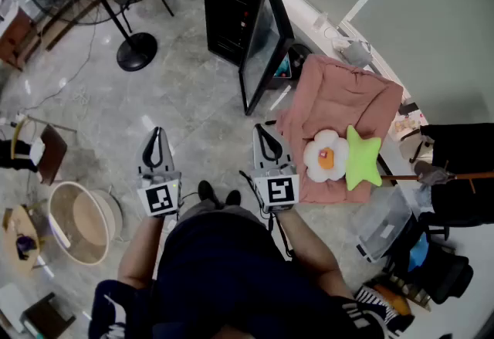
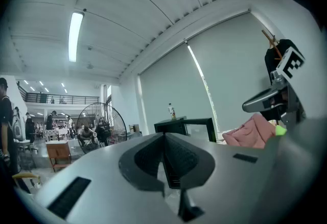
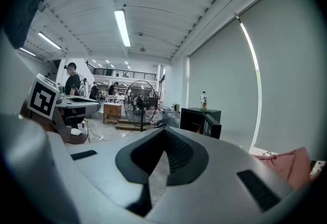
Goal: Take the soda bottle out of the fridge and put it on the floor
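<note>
Ahead, one fridge (image 3: pixel 199 118), one bottle (image 3: pixel 204 100) atop it, two closed grippers (image 1: pixel 157 131) (image 1: pixel 266 129)

left claw (image 1: pixel 157 131) grey, black jaws | right claw (image 1: pixel 264 129) alike | navy shirt (image 1: pixel 212 268)

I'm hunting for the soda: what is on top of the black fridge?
One bottle stands upright on the fridge top. The door hangs open, but the inside is too dark to tell what the shelves hold.
</note>
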Action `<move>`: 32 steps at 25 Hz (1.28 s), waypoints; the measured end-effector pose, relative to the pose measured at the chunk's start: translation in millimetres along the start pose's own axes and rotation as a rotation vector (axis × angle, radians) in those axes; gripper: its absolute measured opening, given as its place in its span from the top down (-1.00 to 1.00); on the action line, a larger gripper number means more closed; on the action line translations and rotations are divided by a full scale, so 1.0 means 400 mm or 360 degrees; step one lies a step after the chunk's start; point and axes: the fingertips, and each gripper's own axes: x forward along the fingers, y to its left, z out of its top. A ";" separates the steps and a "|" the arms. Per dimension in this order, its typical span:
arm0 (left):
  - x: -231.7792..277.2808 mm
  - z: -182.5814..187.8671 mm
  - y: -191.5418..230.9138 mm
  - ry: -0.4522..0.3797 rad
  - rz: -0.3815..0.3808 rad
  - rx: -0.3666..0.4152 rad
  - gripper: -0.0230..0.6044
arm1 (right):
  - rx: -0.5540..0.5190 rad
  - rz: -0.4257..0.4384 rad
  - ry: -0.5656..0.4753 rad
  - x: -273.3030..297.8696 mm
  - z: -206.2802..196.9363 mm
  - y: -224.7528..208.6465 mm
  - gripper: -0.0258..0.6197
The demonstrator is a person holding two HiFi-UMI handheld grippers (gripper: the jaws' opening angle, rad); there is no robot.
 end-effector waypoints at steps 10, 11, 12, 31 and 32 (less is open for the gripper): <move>0.012 0.002 -0.009 -0.0003 -0.0006 0.0000 0.82 | -0.0021 0.0017 0.0005 0.012 -0.005 0.001 0.87; 0.012 0.002 -0.009 -0.0005 -0.0007 0.0003 0.82 | -0.0024 0.0022 0.0007 0.013 -0.007 0.003 0.87; 0.013 0.001 -0.009 -0.0007 -0.0008 0.0006 0.82 | -0.0025 0.0026 0.0006 0.013 -0.008 0.005 0.87; 0.024 -0.042 -0.033 0.0088 -0.0138 -0.0046 0.81 | -0.0013 0.0085 -0.0036 0.014 0.014 0.032 0.86; 0.025 -0.044 -0.036 0.0091 -0.0146 -0.0049 0.81 | -0.0016 0.0090 -0.0036 0.012 0.015 0.034 0.86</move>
